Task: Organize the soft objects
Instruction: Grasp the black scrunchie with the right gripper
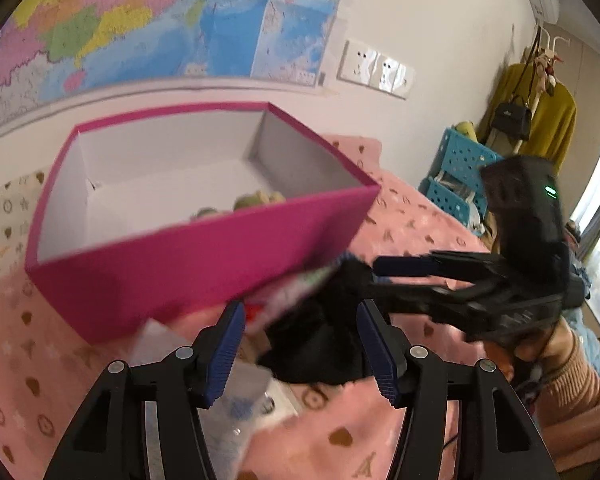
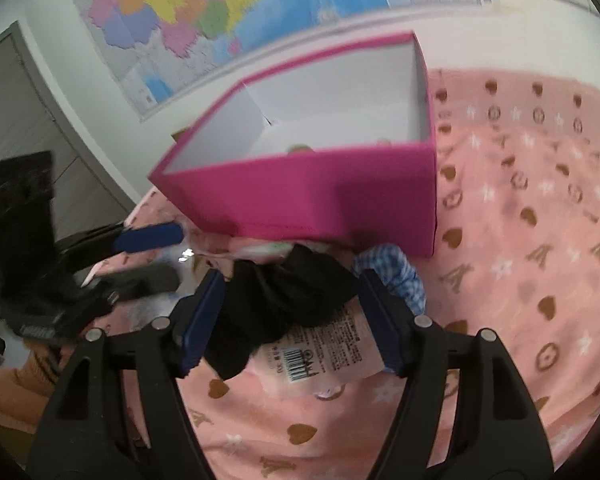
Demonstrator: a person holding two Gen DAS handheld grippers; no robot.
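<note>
A pink blanket (image 2: 520,240) printed with brown hearts, white stars and ringed emblems covers the bed across the lower half of both views. On it stands a magenta box (image 1: 204,264) with a white interior, open at the top, filling the middle of the left wrist view and the upper centre of the right wrist view; small greenish plush shapes (image 1: 256,200) show just above its near wall, blurred. In front of the box, low in the centre, lies a small heap of soft things: a black cloth (image 2: 284,300), a blue checked fabric (image 2: 400,268) to its right against the box corner, and a pale pink packet (image 2: 332,356) with a barcode under the cloth. The right gripper (image 2: 292,320) has its blue pads spread wide on either side of the black cloth, not pressing on it. The left gripper (image 1: 300,348) is partly open, the black cloth lying between and beyond its pads without being pinched. Behind the bed a white wall carries a coloured map (image 1: 140,20) at the upper left and sockets (image 1: 376,68) to its right. At the right edge of the left wrist view stand blue perforated crates (image 1: 456,176), a mustard garment (image 1: 548,120) and a black handbag (image 1: 512,116) on a rack.
</note>
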